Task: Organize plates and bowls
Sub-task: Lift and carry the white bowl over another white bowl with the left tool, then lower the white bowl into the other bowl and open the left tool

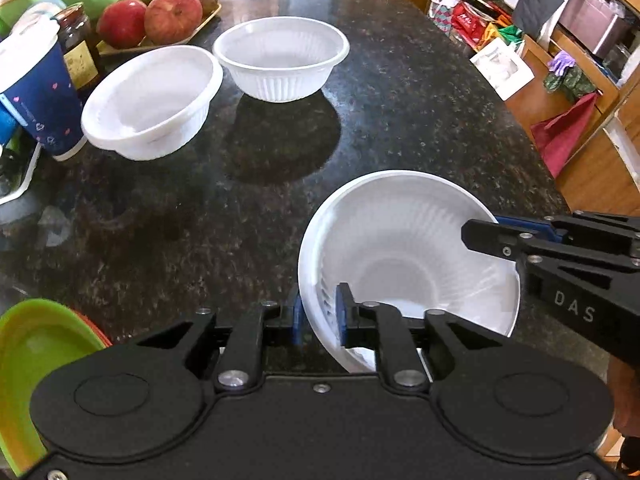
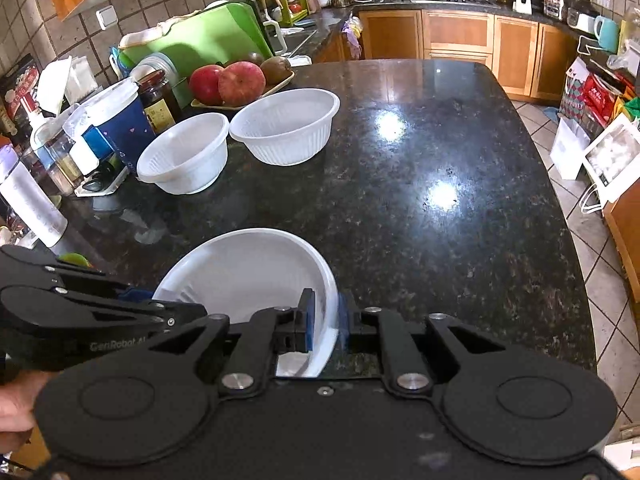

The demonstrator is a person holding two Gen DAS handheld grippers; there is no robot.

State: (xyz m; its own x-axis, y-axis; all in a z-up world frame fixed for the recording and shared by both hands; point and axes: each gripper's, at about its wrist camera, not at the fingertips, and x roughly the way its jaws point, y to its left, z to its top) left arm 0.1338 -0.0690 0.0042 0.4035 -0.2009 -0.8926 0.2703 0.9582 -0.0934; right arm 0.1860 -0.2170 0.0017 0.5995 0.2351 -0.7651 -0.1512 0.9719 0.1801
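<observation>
A dark granite counter point(image 2: 420, 168) fills a cluttered kitchen with wooden cabinets behind. Two white bowls point(image 2: 285, 130) sit side by side at its far left, next to a tray of apples point(image 2: 228, 82), a jar point(image 2: 160, 98) and a blue paper cup point(image 1: 38, 92). Green plates point(image 1: 36, 356) lie at the near left. A white bowl point(image 1: 404, 248) rests on the near counter. The left gripper point(image 1: 319, 316) and right gripper point(image 2: 326, 326) straddle opposite sides of its rim, pads slightly parted, not pressing it.

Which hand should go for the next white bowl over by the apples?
Left. Both far white bowls sit left on the counter near the blue cup, on the left hand-held gripper's side; the right hand-held gripper would likely reach across the near bowl.
</observation>
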